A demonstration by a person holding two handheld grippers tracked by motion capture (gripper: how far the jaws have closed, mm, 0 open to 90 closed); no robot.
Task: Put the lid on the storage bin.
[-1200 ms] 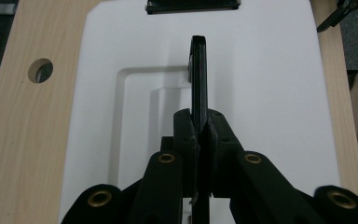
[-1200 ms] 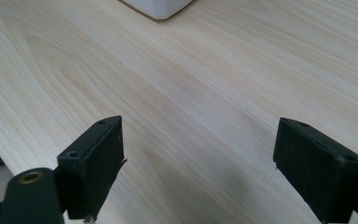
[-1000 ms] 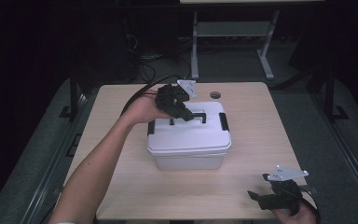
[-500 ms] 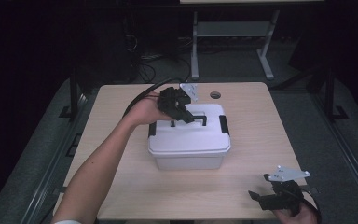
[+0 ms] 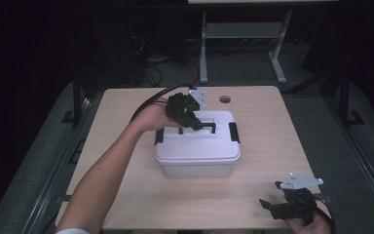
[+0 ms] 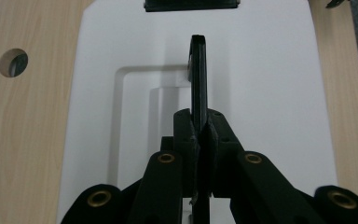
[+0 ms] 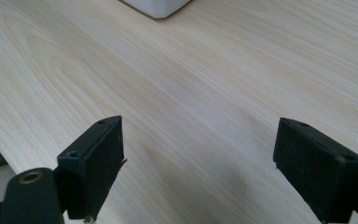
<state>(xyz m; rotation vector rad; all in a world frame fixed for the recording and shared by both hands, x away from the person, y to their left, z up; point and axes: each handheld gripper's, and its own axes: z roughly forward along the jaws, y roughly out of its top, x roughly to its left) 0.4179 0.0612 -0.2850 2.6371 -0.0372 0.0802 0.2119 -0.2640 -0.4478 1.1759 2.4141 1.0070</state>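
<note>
Black handle (image 6: 198, 79) of white box (image 5: 197, 146): still clamped by left gripper (image 6: 199, 133) fingers, unmoved; right gripper (image 7: 198, 158) fingers remain wide, empty.

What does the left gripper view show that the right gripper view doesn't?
Left gripper view: the left gripper shut on the black handle, which stands upright over the recessed lid; a latch at the lid's far edge; a round hole in the table.

Right gripper view: the right gripper open over bare wood, with nothing between its fingers.

Both: the white box, just a corner in the right gripper view, and the table.
</note>
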